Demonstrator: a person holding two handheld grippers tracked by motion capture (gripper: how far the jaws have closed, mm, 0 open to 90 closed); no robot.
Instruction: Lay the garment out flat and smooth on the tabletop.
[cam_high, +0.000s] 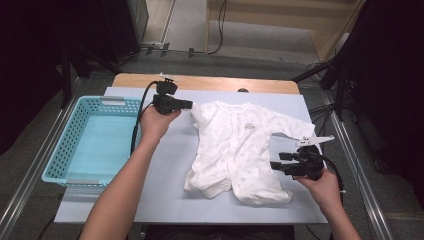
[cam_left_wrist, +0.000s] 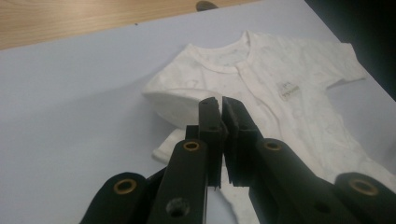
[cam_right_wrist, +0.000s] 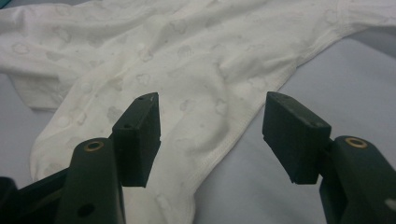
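Two grippers flank the baby romper (cam_high: 237, 150), spread long-axis toward the person.
High view: left gripper (cam_high: 186, 104) hovers at its folded sleeve. Left gripper view: jaws together, sleeve (cam_left_wrist: 180, 105) just beyond, not visibly pinched. Right gripper view: right gripper (cam_right_wrist: 212, 126) gapes at the leg seam.

Light blue basket (cam_high: 60, 150) at the table's left edge, on a pale mat (cam_high: 170, 165); wooden tabletop (cam_high: 210, 82) beyond, cables on grey floor.
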